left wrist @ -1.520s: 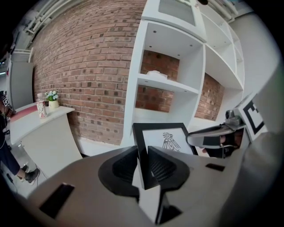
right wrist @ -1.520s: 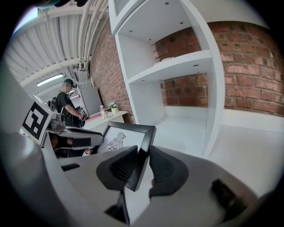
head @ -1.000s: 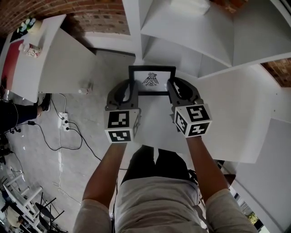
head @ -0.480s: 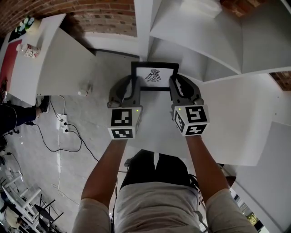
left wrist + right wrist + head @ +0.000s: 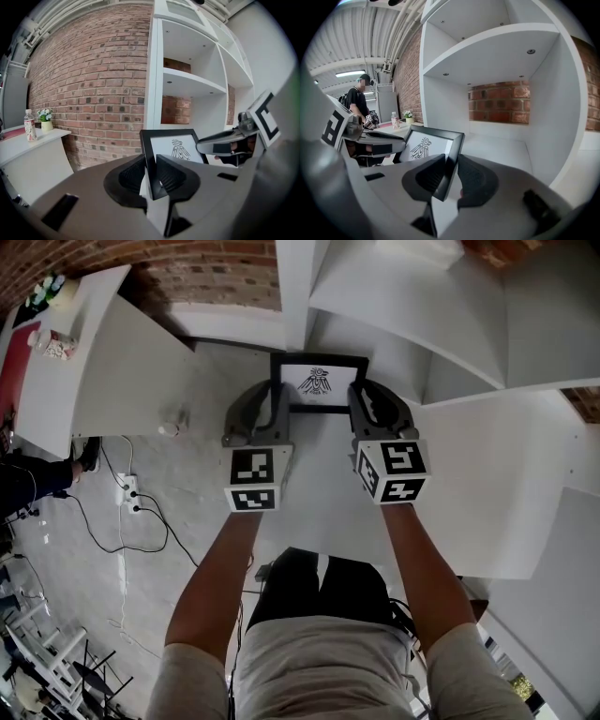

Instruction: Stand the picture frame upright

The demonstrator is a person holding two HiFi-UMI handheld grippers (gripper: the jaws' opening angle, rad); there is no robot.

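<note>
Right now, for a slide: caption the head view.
Left tongs and right tongs clamp a picture frame before white shelves.

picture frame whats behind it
The white shelf unit stands behind the picture frame, with brick wall showing at the back of its open compartment. The frame's own back, and any stand on it, face away and are hidden.

No legible words or numbers anywhere, picture frame (image 5: 318,382) print bearing a black bird-like emblem without lettering, black-and-white square code markers on cubes of left gripper (image 5: 276,407) and right gripper (image 5: 358,401), bottle (image 5: 29,131) label too small to read
</note>
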